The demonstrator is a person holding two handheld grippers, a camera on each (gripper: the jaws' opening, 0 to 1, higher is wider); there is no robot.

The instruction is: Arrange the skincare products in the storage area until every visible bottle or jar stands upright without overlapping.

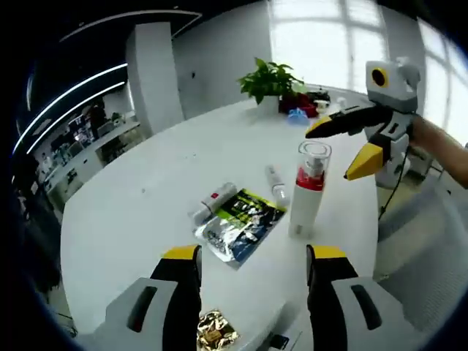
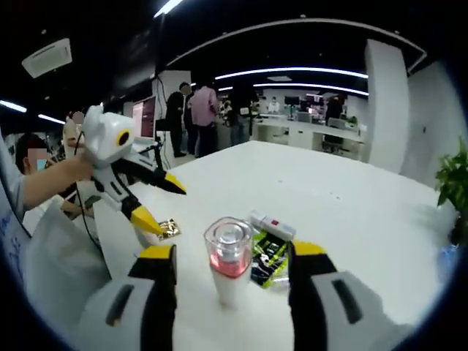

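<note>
Currently, a white pump bottle (image 1: 309, 186) with a clear cap and a red band is standing upright on the white worktop (image 1: 139, 212), and it is showing just ahead of the right gripper (image 2: 232, 256) in the right gripper view (image 2: 229, 259). Both grippers are hanging open and holding nothing: the left gripper (image 1: 254, 256) is sitting low over the near edge of the worktop, jaws well apart, while the right gripper (image 1: 344, 146) is hovering beside and above the bottle's cap with its yellow-tipped jaws spread. A white tube with a red mark (image 1: 213, 202) is lying flat beside the bottle, touching a black and lime-green sachet (image 1: 245, 212) that is overlapping a silvery foil packet (image 1: 219, 238); their print is too small to read. A second slim tube (image 1: 276, 183) is lying flat just left of the bottle. A gold foil piece (image 1: 216, 330) is resting between the left gripper's jaws. A potted plant (image 1: 270, 80) is standing at the far edge of the worktop, with small red and blue items (image 1: 300, 110) beside it. People (image 2: 197, 110) are standing in the background office.
</note>
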